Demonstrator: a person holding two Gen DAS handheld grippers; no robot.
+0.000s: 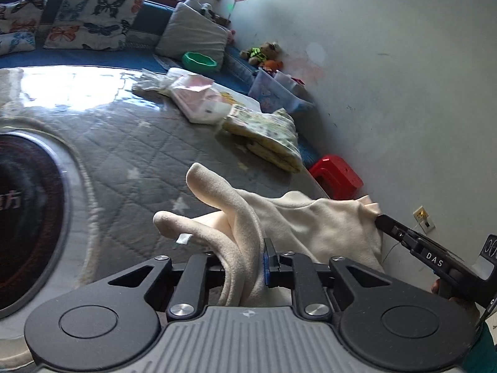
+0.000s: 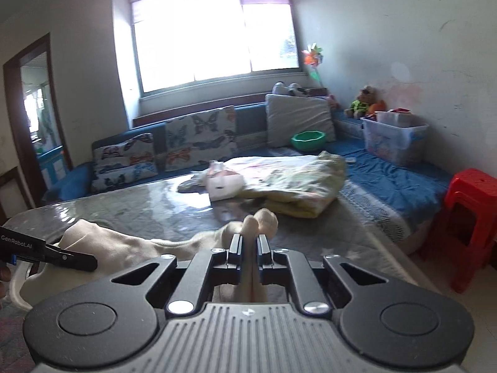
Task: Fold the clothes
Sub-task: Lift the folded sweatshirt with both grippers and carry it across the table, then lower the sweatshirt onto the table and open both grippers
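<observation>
Hanging between both tools over the quilted table [image 1: 130,155], the cream garment [image 1: 310,227] is pinched in the left gripper [image 1: 248,264] and the right gripper [image 2: 248,248], jaws nearly closed on cloth

I see a bright window [image 2: 214,34] above a blue sofa [image 2: 388,180] with butterfly cushions [image 2: 198,138], pale walls [image 2: 403,31], and a red stool [image 2: 469,214] at right.
</observation>
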